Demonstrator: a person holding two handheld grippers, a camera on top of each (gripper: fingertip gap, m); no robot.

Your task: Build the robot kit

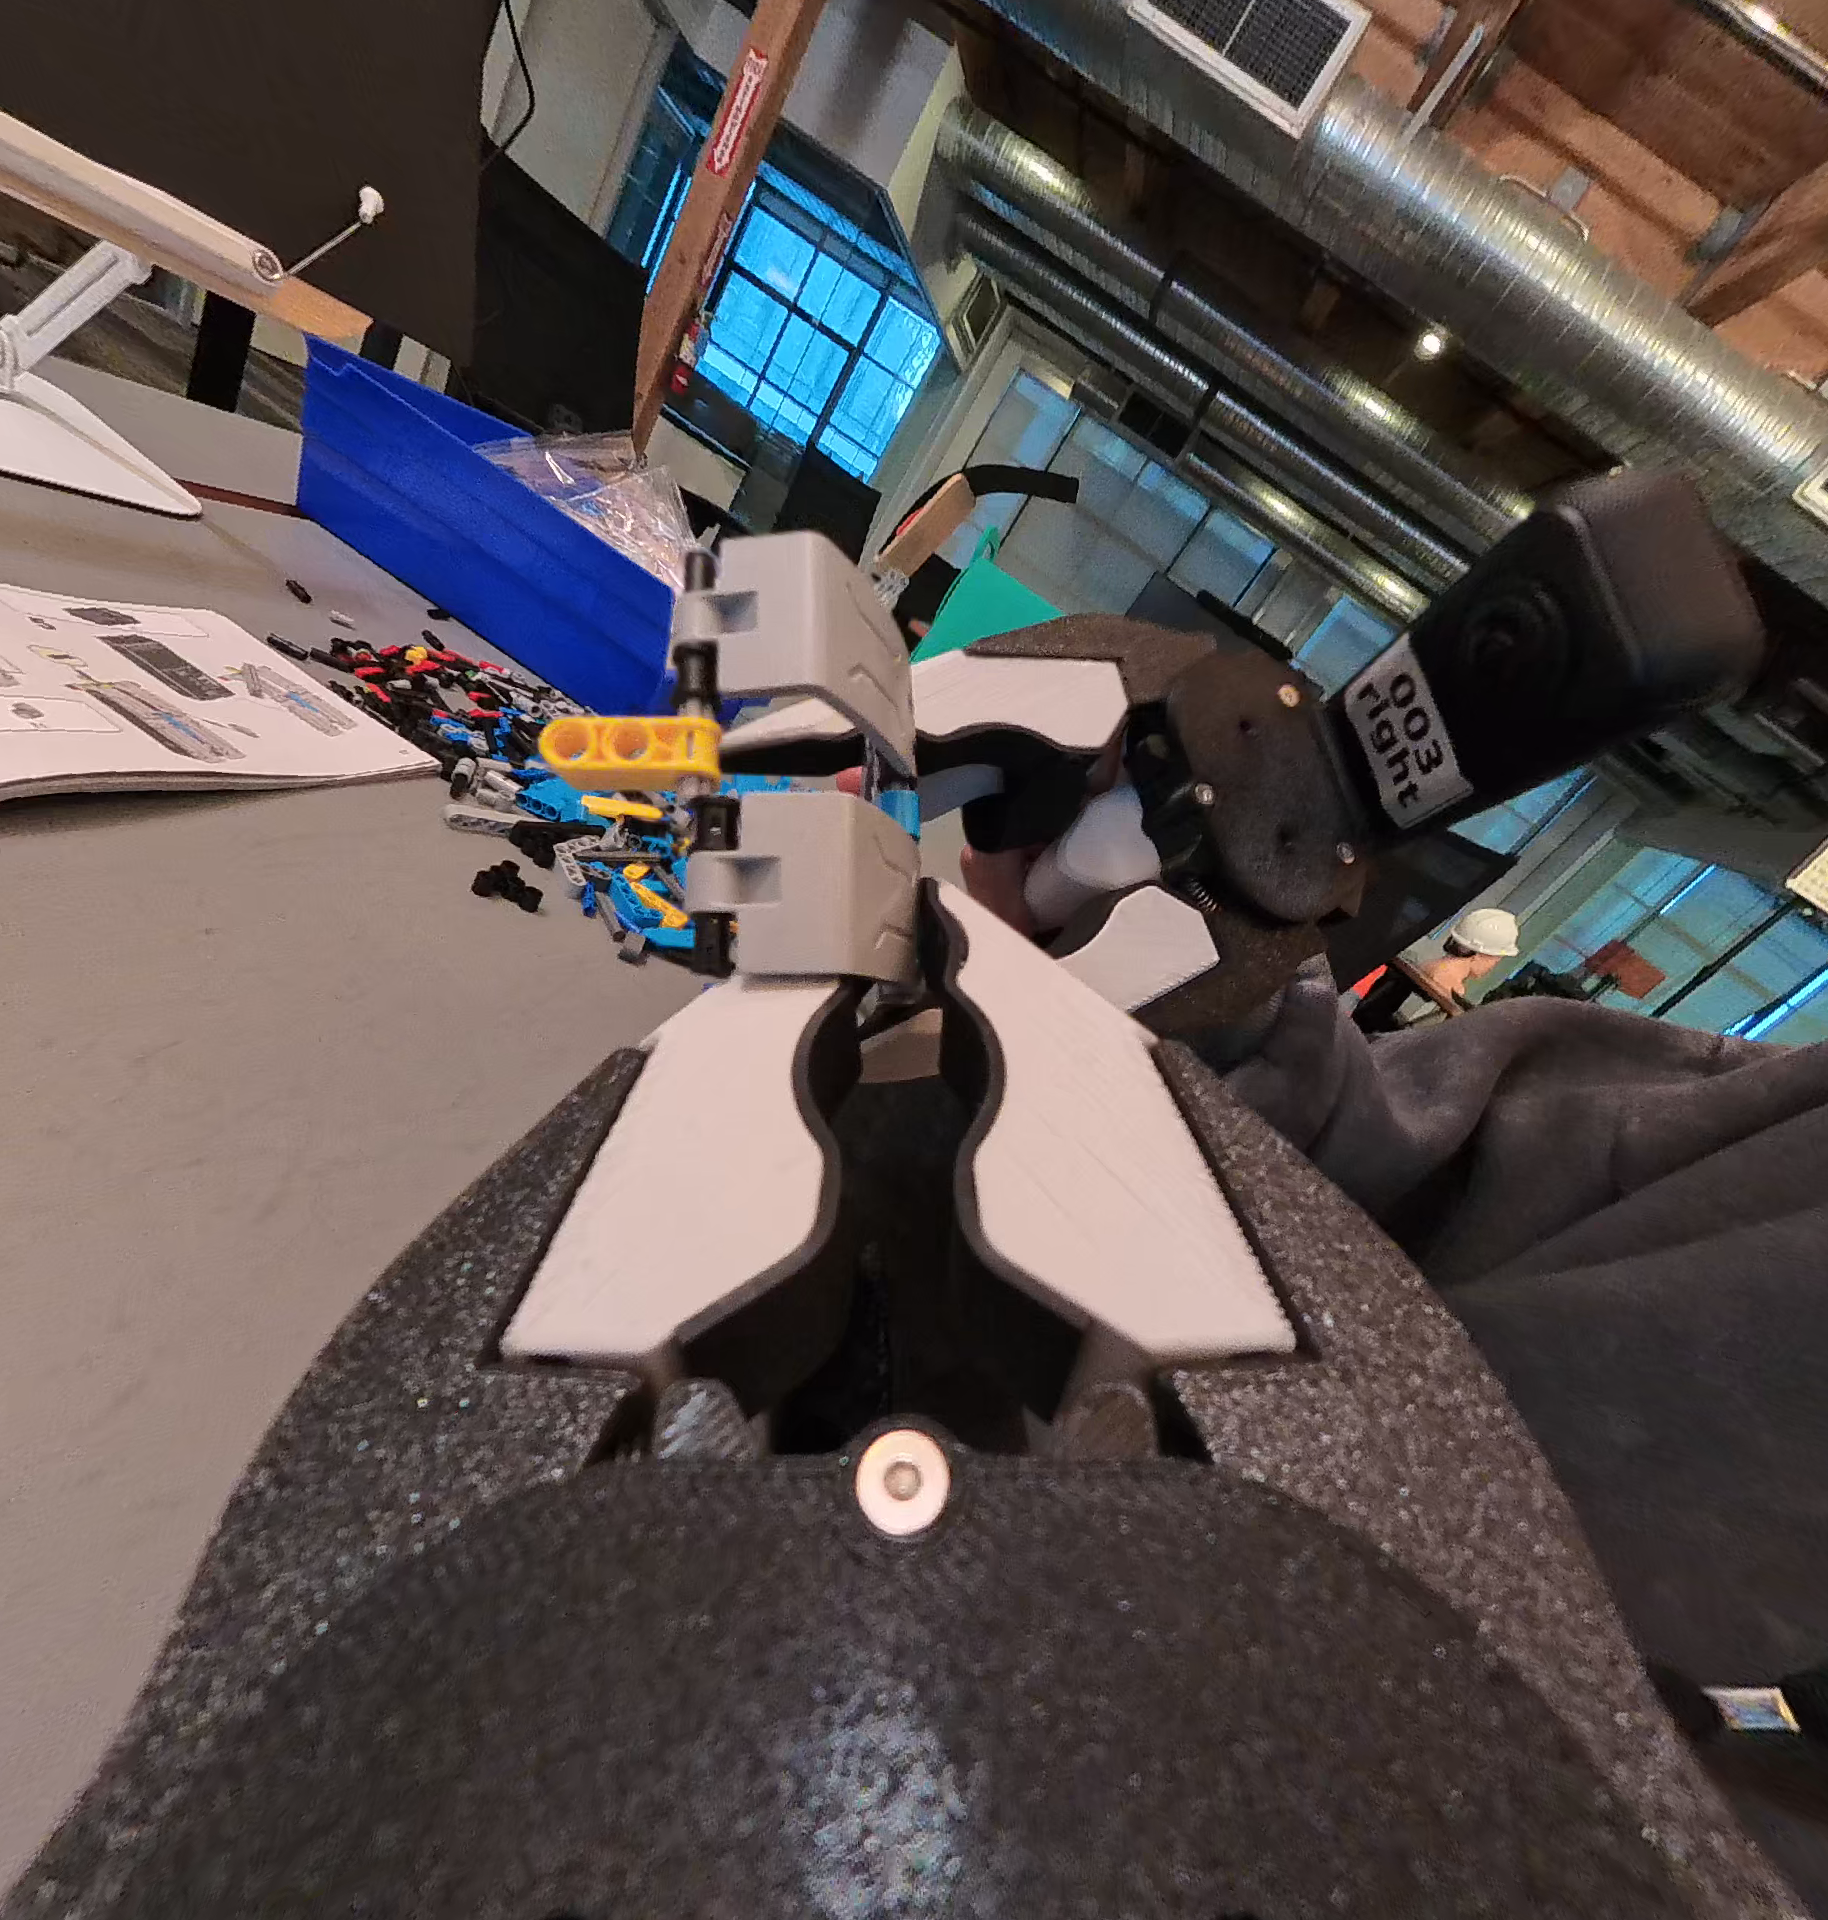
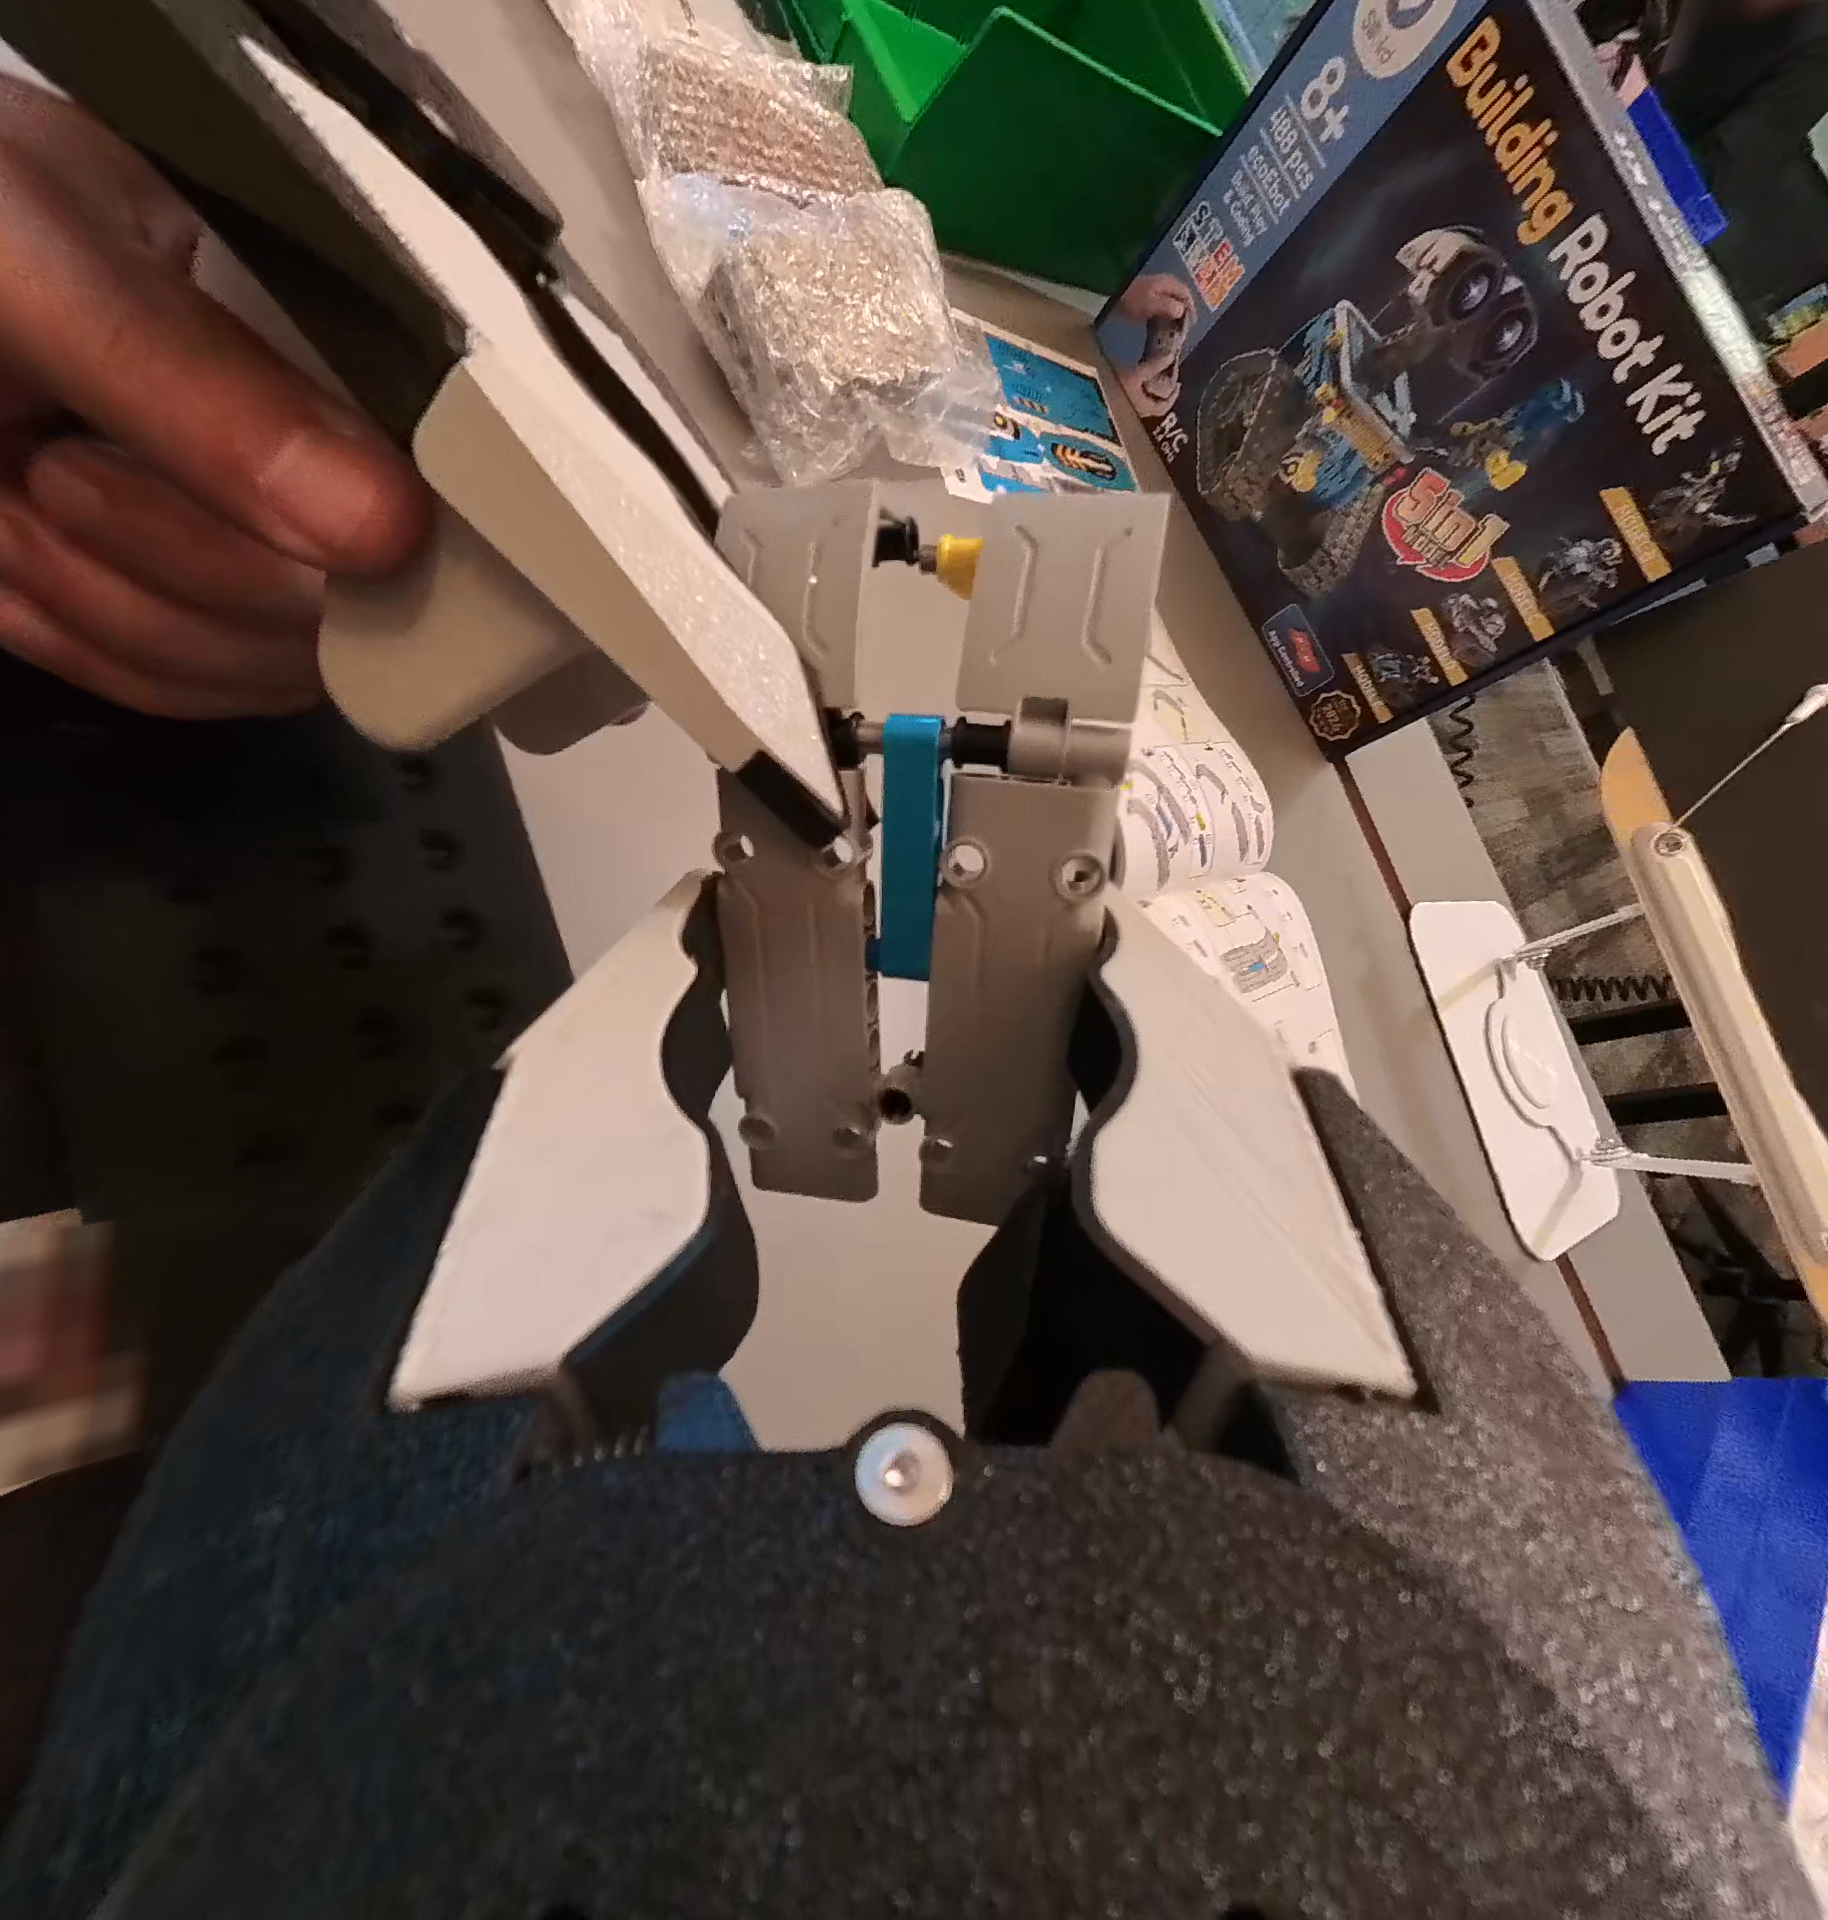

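Observation:
A grey brick assembly (image 1: 816, 769) of two hinged panel pairs is held in the air between both grippers. It carries a yellow beam (image 1: 629, 748) on a black axle and a blue beam (image 2: 905, 852) between the panels. My left gripper (image 1: 936, 945) is shut on the edge of one grey panel. My right gripper (image 2: 905, 925) is shut across the assembly (image 2: 1014, 935), one finger on each outer side. In the right wrist view the left gripper's finger (image 2: 619, 540) reaches in from the upper left, held by a hand (image 2: 162, 416). The right gripper's finger (image 1: 1024, 691) shows in the left wrist view.
On the grey table (image 1: 214, 1039) lie a pile of small loose pieces (image 1: 536, 769), an open instruction booklet (image 1: 162, 686) and a blue bin (image 1: 453, 520). A kit box (image 2: 1461, 343), green bins (image 2: 1024, 135), bubble-wrapped packets (image 2: 806, 260) and a white stand base (image 2: 1512, 1060) sit farther off. Both grippers' tips are close together, under 4 cm apart.

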